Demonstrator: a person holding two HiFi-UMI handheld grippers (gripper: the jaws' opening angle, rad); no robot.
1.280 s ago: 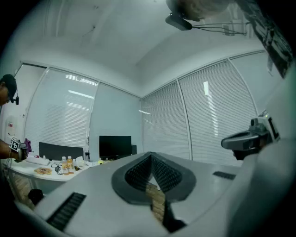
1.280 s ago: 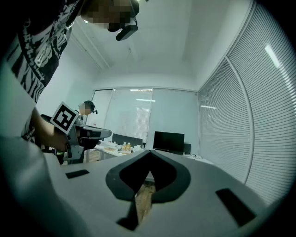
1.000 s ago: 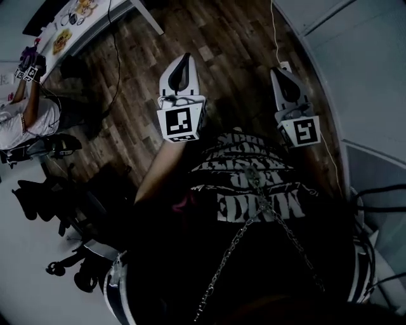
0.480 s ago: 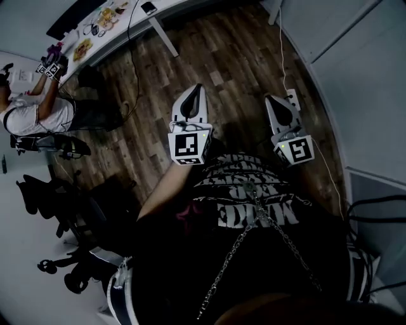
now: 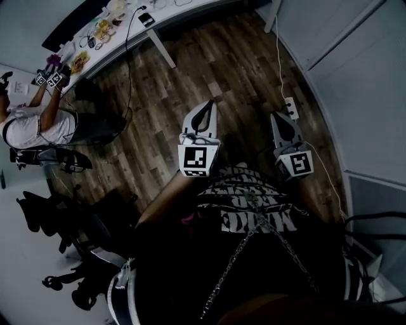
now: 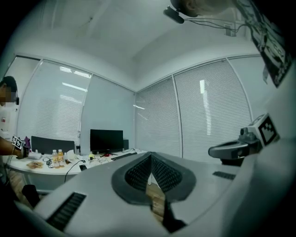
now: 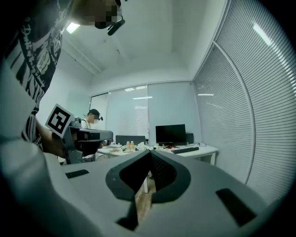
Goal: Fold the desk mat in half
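Observation:
No desk mat shows in any view. Both grippers are held out in front of the person's chest, above a dark wooden floor (image 5: pixel 190 70). My left gripper (image 5: pixel 209 105) points away from the body with its jaws shut and nothing between them; in its own view the ribbed pads (image 6: pixel 141 172) meet at my left gripper (image 6: pixel 150 156). A short way to the right, my right gripper (image 5: pixel 277 118) is also shut and empty, as my right gripper (image 7: pixel 150 154) shows in its own view. Each gripper sees the other: right gripper (image 6: pixel 237 149), left gripper (image 7: pixel 87 135).
A white table (image 5: pixel 166 18) with bottles, cables and small items runs along the far side; a monitor (image 6: pixel 106 140) stands on it. Another person (image 5: pixel 28 124) sits at the left holding grippers. Dark office chairs (image 5: pixel 54 203) stand at lower left. A wall socket (image 5: pixel 292 108) and blinds are on the right.
The head view has swung so that more of the white table shows. Both grippers sit lower in the frame, and the left has drifted right, closer to the other. Both stay shut.

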